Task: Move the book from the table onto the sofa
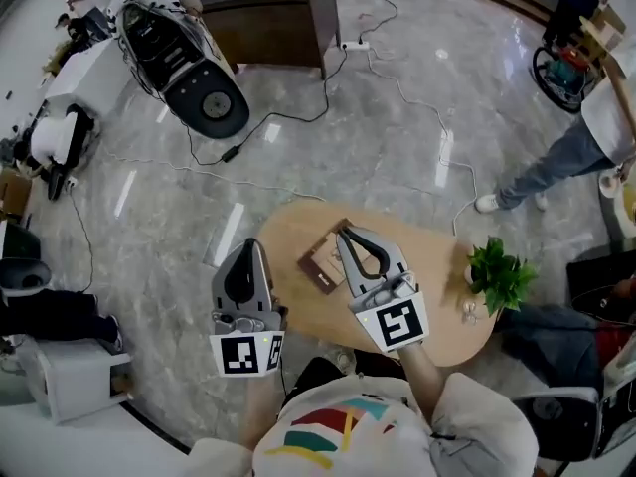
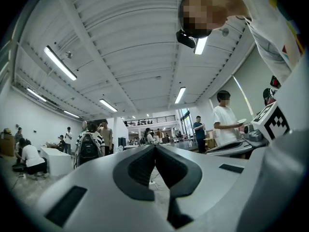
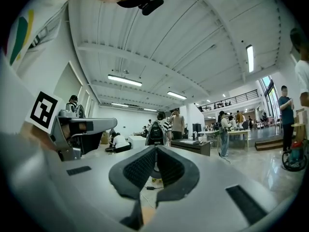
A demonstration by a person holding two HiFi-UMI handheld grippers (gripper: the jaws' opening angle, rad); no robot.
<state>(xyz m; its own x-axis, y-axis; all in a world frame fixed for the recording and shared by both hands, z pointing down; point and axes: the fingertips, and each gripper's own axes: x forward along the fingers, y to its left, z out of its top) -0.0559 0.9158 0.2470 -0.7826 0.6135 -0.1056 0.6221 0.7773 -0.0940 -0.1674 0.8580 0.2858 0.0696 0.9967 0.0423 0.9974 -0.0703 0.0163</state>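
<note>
A brown book (image 1: 324, 260) lies on the oval wooden table (image 1: 437, 266), near its left middle. In the head view my right gripper (image 1: 343, 232) hovers over the table with its tips just above the book's far corner, and its jaws are shut on nothing. My left gripper (image 1: 254, 243) is held off the table's left edge, over the floor, also shut and empty. Both gripper views look level across the hall, with the left gripper (image 2: 155, 146) and the right gripper (image 3: 156, 148) showing their pads pressed together. The book shows in neither gripper view.
A small potted plant (image 1: 497, 274) stands at the table's right end. Cables (image 1: 298, 117) run over the marble floor beyond the table. A person (image 1: 566, 157) stands at the right, a dark desk (image 1: 273, 18) and a black machine (image 1: 189, 68) at the back left.
</note>
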